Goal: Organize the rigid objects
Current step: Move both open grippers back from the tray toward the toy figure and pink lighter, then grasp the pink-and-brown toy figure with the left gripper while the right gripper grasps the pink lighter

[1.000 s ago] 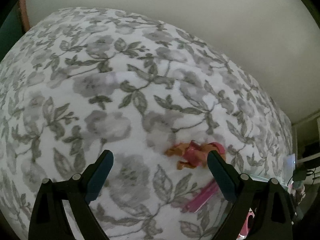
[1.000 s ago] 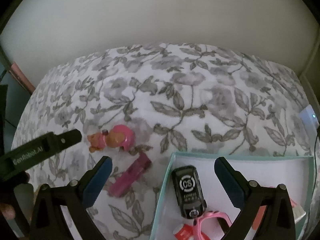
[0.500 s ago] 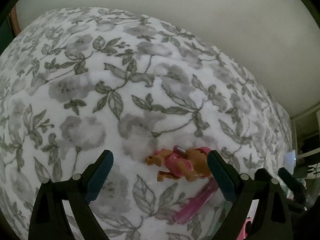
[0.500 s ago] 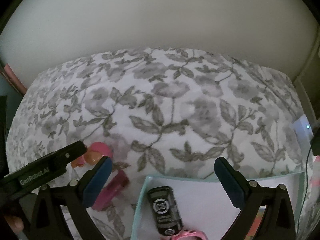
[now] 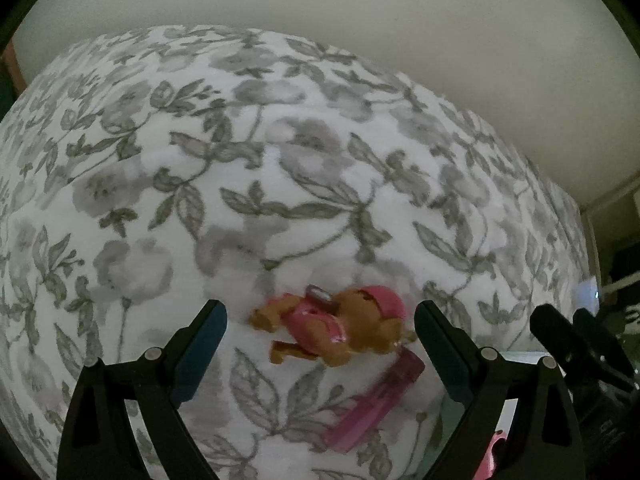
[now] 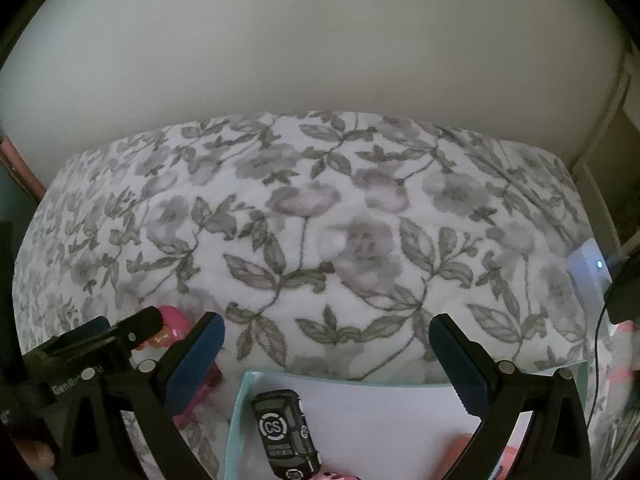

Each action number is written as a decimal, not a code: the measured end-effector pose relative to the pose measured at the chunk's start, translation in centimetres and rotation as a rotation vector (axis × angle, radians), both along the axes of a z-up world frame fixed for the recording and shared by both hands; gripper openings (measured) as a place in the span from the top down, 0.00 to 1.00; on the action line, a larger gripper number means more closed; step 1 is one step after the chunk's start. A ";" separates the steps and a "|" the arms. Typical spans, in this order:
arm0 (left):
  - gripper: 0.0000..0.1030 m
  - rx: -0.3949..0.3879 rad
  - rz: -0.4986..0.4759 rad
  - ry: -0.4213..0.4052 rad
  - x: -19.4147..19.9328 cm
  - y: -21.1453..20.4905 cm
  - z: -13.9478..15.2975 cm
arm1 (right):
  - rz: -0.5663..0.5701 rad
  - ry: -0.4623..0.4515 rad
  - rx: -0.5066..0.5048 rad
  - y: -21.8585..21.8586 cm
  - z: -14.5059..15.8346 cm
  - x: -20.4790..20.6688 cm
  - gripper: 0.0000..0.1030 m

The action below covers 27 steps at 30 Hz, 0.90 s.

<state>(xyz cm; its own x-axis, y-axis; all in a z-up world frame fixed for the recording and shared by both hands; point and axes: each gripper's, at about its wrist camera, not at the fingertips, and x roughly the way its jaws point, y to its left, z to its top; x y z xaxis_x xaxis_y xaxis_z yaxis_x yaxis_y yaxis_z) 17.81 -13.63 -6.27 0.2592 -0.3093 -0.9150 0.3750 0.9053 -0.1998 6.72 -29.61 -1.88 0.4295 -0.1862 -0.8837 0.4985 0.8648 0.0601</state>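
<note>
Left gripper (image 5: 320, 330) wide open, blue-padded fingers (image 5: 200, 354) spread either side of toy dog figure (image 5: 334, 330). Figure brown, pink outfit and cap, lying on its side on floral bedspread (image 5: 260, 160), between the fingertips, touching neither. Pink flat bar (image 5: 376, 404) just below and right of the figure, angled, near the right finger; contact with the figure unclear.

Right gripper (image 6: 326, 348) also wide open, holding nothing, poised over the near edge of a pale teal box (image 6: 236, 420). Black toy car (image 6: 286, 434) marked "CS" inside the box, below and between the fingers, close to the box's left wall. Left gripper's black finger visible off to the left there, pink of the figure just behind it. White device with a blue light (image 6: 590, 276) far right on the bedspread.
</note>
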 end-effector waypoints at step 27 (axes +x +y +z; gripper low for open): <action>0.24 -0.021 -0.029 -0.001 0.1 0.3 0.1 | 0.035 0.022 0.044 0.9 -1.0 0.4 0.00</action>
<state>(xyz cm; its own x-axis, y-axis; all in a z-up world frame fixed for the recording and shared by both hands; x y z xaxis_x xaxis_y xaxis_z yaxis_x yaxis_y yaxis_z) 17.91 -13.34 -6.21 0.2505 -0.3358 -0.9080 0.4015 0.8895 -0.2182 7.15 -28.76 -2.89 0.4156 -0.1320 -0.8999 0.4694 0.8786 0.0880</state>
